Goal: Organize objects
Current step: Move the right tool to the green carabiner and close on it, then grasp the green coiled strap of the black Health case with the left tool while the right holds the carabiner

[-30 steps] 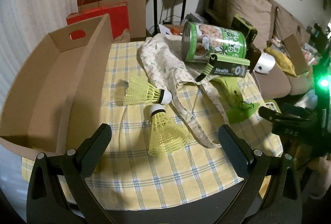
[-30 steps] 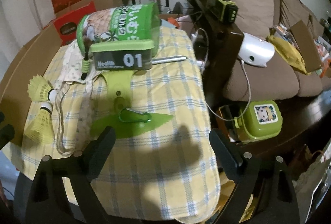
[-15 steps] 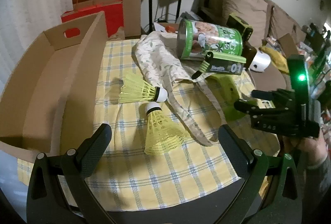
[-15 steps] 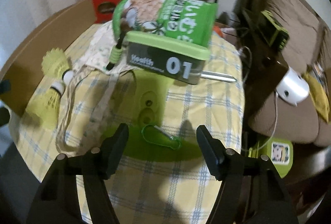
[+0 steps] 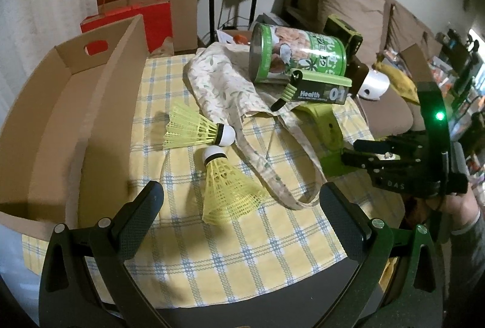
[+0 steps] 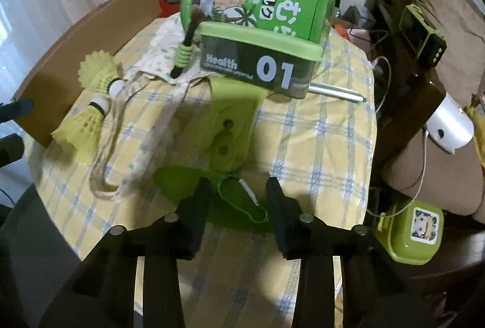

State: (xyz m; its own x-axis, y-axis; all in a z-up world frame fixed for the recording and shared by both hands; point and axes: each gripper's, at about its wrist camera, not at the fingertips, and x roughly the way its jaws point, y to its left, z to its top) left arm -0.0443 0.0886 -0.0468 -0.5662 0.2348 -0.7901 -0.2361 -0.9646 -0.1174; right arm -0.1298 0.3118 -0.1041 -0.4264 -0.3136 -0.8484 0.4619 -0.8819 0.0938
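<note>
A green carabiner [image 6: 242, 200] lies on a green flat tool [image 6: 230, 128] on the yellow checked tablecloth [image 6: 318, 152]. My right gripper [image 6: 238, 191] is half open with a finger on each side of the carabiner, not closed on it; it also shows in the left wrist view [image 5: 357, 150]. My left gripper [image 5: 239, 203] is wide open and empty above the near yellow shuttlecock [image 5: 227, 185]. A second shuttlecock [image 5: 194, 128] lies beside it. A green tin [image 5: 297, 55] lies on its side behind a "Health 01" box [image 5: 321, 88].
An open cardboard box [image 5: 60, 122] stands along the table's left side. A patterned cloth bag [image 5: 230, 91] with long straps lies mid-table. A silver pen [image 6: 336, 91] lies by the box. A sofa [image 5: 363, 9] and a green lunch box [image 6: 415, 231] are to the right.
My right gripper has moved forward and down over the carabiner, and its fingers have narrowed around it. My left gripper has hardly moved.
</note>
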